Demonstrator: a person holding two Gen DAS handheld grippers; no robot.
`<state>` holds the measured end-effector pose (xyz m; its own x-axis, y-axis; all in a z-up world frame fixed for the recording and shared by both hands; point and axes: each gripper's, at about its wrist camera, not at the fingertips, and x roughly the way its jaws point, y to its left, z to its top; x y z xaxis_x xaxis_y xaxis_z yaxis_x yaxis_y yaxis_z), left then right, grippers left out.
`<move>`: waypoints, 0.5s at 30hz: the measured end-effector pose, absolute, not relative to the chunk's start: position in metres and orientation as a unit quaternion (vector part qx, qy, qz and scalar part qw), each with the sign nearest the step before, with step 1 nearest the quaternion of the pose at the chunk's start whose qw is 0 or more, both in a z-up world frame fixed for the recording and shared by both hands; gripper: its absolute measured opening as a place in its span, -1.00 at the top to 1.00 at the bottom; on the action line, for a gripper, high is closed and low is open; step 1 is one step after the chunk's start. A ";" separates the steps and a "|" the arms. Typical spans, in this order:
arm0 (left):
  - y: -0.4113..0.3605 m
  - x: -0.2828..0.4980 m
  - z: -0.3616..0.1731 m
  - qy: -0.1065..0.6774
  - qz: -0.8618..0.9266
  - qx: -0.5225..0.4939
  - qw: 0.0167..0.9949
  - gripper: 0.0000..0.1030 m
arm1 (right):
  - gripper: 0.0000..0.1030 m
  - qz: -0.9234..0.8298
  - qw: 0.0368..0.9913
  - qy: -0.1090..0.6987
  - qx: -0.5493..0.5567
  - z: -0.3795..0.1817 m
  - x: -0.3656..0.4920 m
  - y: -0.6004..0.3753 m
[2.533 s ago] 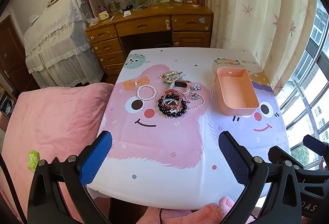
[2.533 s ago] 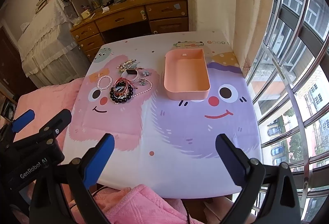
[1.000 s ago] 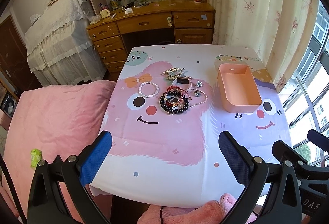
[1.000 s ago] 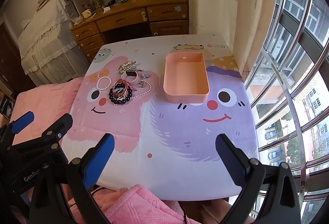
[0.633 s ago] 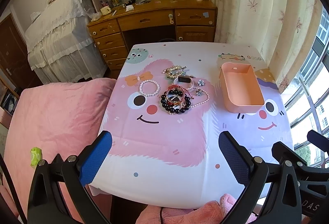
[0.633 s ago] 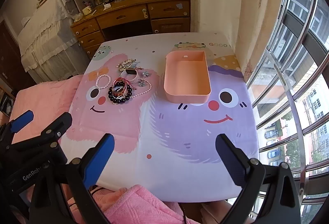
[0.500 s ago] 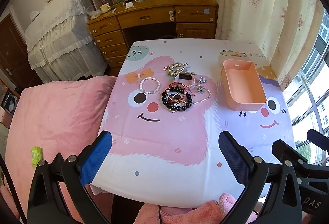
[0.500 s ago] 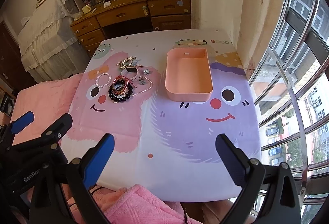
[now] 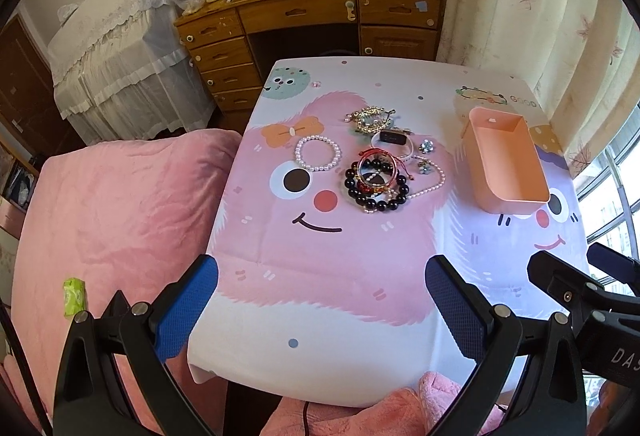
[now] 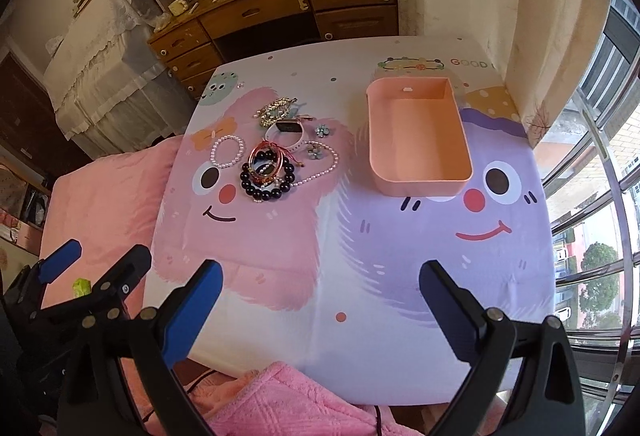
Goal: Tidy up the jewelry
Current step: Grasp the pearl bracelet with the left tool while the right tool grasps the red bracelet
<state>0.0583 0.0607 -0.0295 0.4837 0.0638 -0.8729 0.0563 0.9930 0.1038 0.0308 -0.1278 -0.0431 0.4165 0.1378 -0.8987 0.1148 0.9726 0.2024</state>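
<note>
A pile of jewelry lies on the cartoon tablecloth: a black bead bracelet (image 9: 376, 188) (image 10: 267, 178) with red bangles on it, a white pearl bracelet (image 9: 318, 154) (image 10: 227, 152), a gold piece (image 9: 370, 118) (image 10: 276, 110), a white wristband (image 9: 394, 142) (image 10: 286, 132) and a pearl strand (image 9: 434, 182). An empty pink tray (image 9: 506, 166) (image 10: 418, 136) stands to their right. My left gripper (image 9: 320, 310) is open and empty above the table's near edge. My right gripper (image 10: 320, 310) is open and empty, also at the near edge.
The table (image 9: 332, 276) is covered by a pink and purple cloth. A pink blanket (image 9: 112, 204) lies to the left. A wooden desk (image 9: 312, 12) stands behind the table. A curtain (image 9: 540, 16) and a window (image 10: 592, 176) are on the right.
Both grippers have moved slightly forward and higher over the table's near edge. The jewelry and tray have not moved.
</note>
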 end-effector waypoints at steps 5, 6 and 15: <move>0.083 0.089 -0.042 0.529 -0.029 0.048 0.847 -0.99 | -0.93 0.016 0.833 0.535 0.136 -0.045 0.049 -0.107; 0.088 0.096 -0.045 0.534 -0.036 0.046 0.844 -0.99 | -0.93 0.019 0.834 0.533 0.139 -0.046 0.052 -0.104; 0.136 0.175 -0.091 0.593 -0.089 -0.015 0.800 -0.99 | -0.93 0.001 0.871 0.484 0.081 -0.059 0.089 -0.049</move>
<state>0.1748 0.1356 -0.0911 0.2805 -0.1608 -0.9463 0.1251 0.9836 -0.1300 0.0893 -0.0488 -0.0593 0.5305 0.0807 -0.8438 0.0771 0.9867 0.1428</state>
